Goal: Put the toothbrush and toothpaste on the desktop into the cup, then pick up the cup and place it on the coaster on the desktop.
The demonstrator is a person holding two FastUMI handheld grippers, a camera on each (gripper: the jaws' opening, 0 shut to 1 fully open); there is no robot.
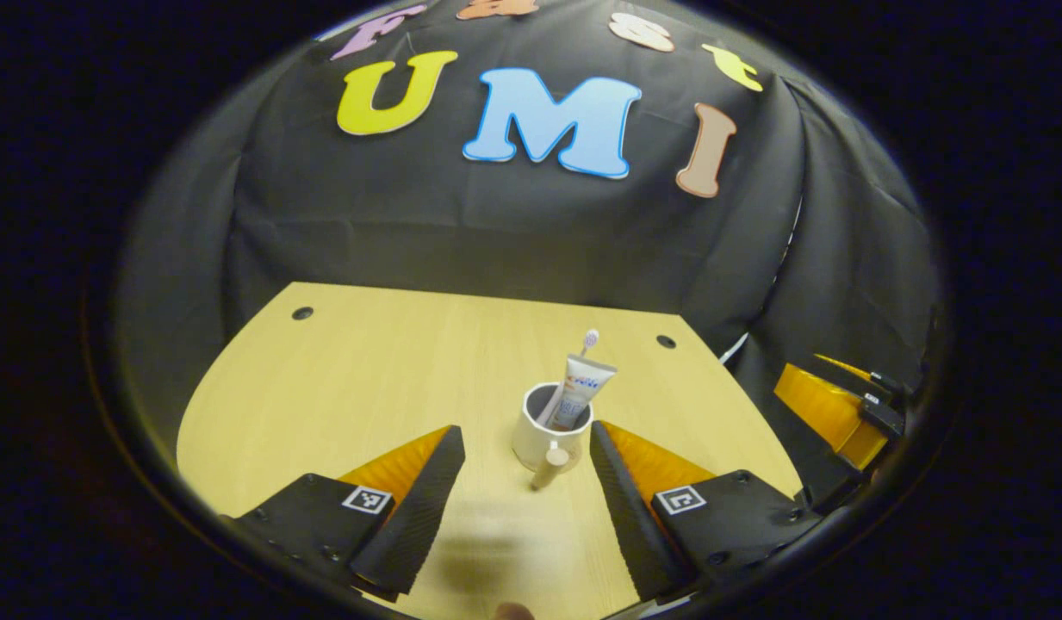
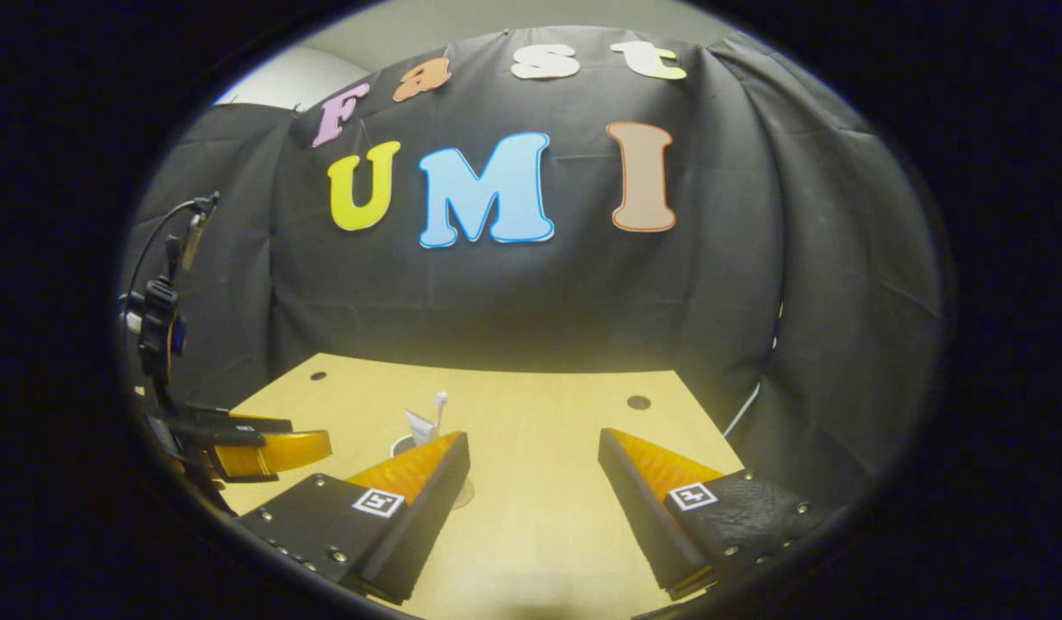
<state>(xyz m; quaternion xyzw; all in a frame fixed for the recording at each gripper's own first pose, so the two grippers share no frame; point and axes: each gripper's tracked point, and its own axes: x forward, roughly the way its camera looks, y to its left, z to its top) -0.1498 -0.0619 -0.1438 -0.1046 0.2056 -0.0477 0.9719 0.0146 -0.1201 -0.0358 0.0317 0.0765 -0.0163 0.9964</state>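
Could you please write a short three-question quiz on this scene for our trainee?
1. True or false: the toothpaste and toothbrush stand inside the cup.
2. The left gripper's fingers are: A) shut on the cup, B) open, with the cup between them and ahead.
3. What surface is the cup standing on?

Key: 1 true. 2 B. 3 The wooden desktop.

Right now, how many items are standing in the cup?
2. The toothpaste tube leans in the cup, and the toothbrush pokes up behind it, bristle head above the tube. Anything lower inside is hidden by the rim.
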